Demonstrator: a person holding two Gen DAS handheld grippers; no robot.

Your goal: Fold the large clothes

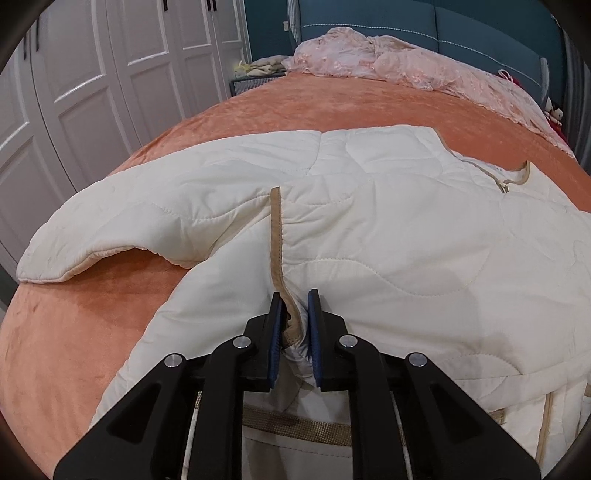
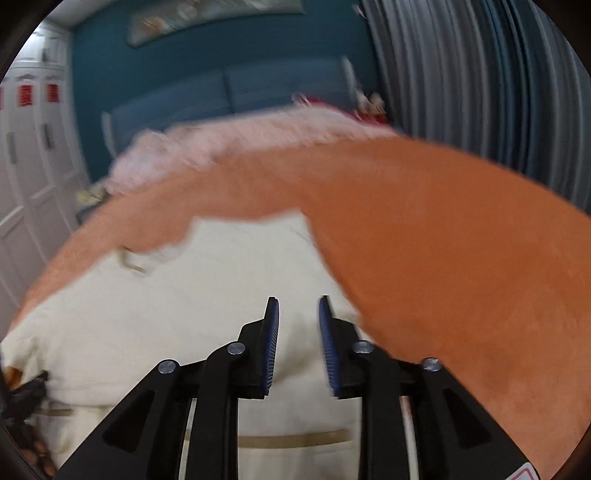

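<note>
A large cream quilted jacket (image 1: pixel 388 229) with tan trim lies spread on the orange bedspread (image 1: pixel 332 107). One sleeve (image 1: pixel 122 229) stretches out to the left. My left gripper (image 1: pixel 295 299) is shut on a bunched fold of the jacket at its tan front edge (image 1: pixel 277 236). In the blurred right wrist view the jacket (image 2: pixel 166 314) lies below my right gripper (image 2: pixel 297 301), which is open and empty above the jacket's right side, near the bare bedspread (image 2: pixel 443 258).
A pink lace cover (image 1: pixel 406 62) is heaped at the head of the bed against a blue headboard (image 1: pixel 424 22). White wardrobe doors (image 1: pixel 92 74) stand to the left. Grey curtains (image 2: pixel 480 92) hang on the right.
</note>
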